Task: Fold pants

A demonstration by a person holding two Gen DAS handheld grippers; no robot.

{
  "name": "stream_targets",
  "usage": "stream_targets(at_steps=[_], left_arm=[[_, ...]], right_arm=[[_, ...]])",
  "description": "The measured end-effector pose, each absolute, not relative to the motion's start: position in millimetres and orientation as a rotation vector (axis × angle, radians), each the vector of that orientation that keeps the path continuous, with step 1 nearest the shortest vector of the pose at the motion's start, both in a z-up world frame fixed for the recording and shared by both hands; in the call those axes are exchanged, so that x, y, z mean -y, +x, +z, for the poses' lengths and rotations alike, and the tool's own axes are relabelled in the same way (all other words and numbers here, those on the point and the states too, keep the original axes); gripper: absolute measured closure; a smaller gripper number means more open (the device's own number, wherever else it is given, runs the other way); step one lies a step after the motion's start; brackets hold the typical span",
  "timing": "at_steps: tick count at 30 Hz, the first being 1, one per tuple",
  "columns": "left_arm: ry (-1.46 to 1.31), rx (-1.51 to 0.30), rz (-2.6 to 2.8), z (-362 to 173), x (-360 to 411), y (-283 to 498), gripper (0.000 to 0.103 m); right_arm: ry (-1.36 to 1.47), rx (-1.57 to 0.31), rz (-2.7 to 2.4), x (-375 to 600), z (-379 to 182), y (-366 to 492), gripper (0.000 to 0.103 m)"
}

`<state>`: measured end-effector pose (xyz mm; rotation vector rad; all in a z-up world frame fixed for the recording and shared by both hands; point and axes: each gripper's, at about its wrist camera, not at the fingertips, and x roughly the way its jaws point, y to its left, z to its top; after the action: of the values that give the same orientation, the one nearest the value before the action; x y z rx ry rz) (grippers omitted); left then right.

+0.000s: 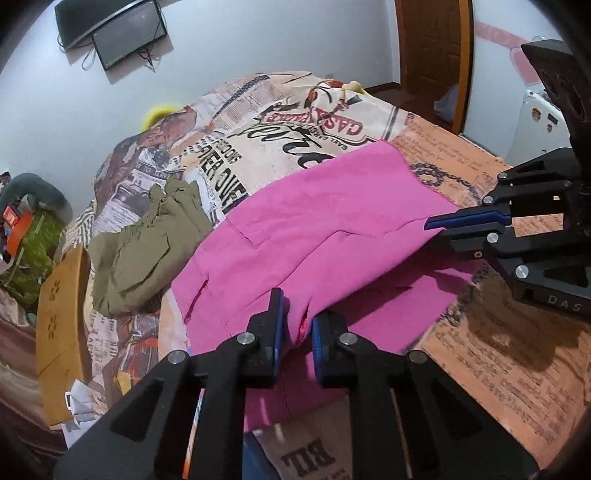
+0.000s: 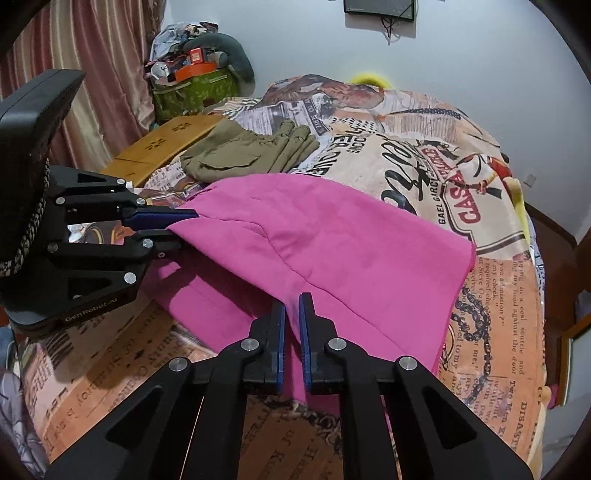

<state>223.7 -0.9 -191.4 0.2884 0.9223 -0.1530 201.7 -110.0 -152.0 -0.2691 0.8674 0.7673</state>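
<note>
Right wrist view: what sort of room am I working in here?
Most likely a bedroom. The pink pants lie on a bed with a newspaper-print bedspread, curtains hang at the left, and a screen is mounted on the wall.

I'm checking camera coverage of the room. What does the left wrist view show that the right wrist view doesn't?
Only the left wrist view shows the wooden door and a white appliance. Only the right wrist view shows the curtain and a wall socket. Both show the pink pants on the bedspread, pinched by the left gripper and right gripper, plus the olive pants and wall screen.
</note>
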Motion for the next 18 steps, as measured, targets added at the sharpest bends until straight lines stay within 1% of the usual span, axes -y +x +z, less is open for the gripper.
stream_targets(at_steps=[8,11,14,16,18], left_arm=[[0.287,-0.950,-0.171,-198,5,210,0.089],[0.297,-0.965,-0.179,-202,7,208,0.087],[0.279,-0.982,-0.187,-201,4,204,0.073],[0.256,-0.988,-0.189,-198,0,201,0.043],[0.210,-0.989,-0.193,-194,-8,197,0.033]], right_arm=[[-0.250,-0.919,0.787,114,-161,191,0.097],[-0.240,-0.954,0.777,115,-169,192,0.097],[-0.215,-1.007,0.771,118,-174,195,0.096],[-0.203,-1.030,0.763,123,-175,195,0.094],[-0.192,-1.041,0.762,127,-173,195,0.088]])
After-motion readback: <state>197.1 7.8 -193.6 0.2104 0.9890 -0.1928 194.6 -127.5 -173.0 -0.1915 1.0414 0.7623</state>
